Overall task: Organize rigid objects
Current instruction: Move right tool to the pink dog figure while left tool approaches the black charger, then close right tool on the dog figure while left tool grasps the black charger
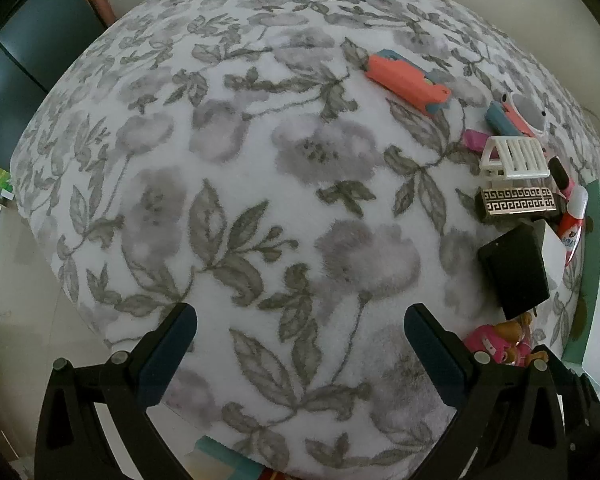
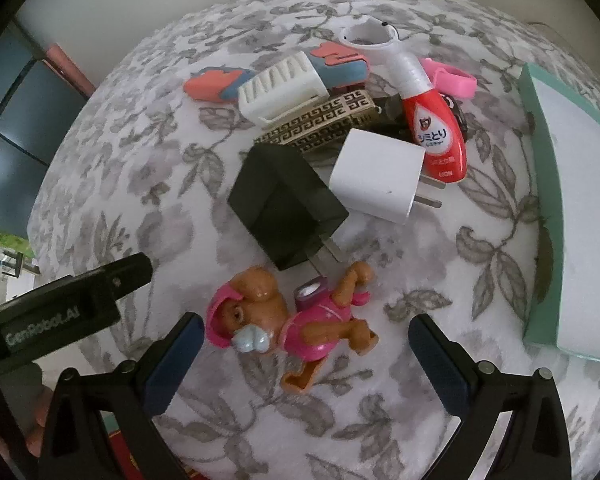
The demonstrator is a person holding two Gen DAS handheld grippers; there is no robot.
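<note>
- Where print is legible, the red bottle (image 2: 436,128) reads "LION", cap pointing away, long axis running away from the camera.
- Left gripper (image 1: 300,332), marked "GenRobot.AI", and right gripper (image 2: 306,344) both gape, released.

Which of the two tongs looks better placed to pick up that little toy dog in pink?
The right tongs. They are open with the toy dog lying straight ahead between their tips. The left tongs, also open, face bare floral blanket; the dog sits off to their right edge.

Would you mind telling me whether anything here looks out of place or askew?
Nothing looks damaged or spilled. The toy dog lies tipped on its side, apart from the pile, and the white charger leans on the black charger.
</note>
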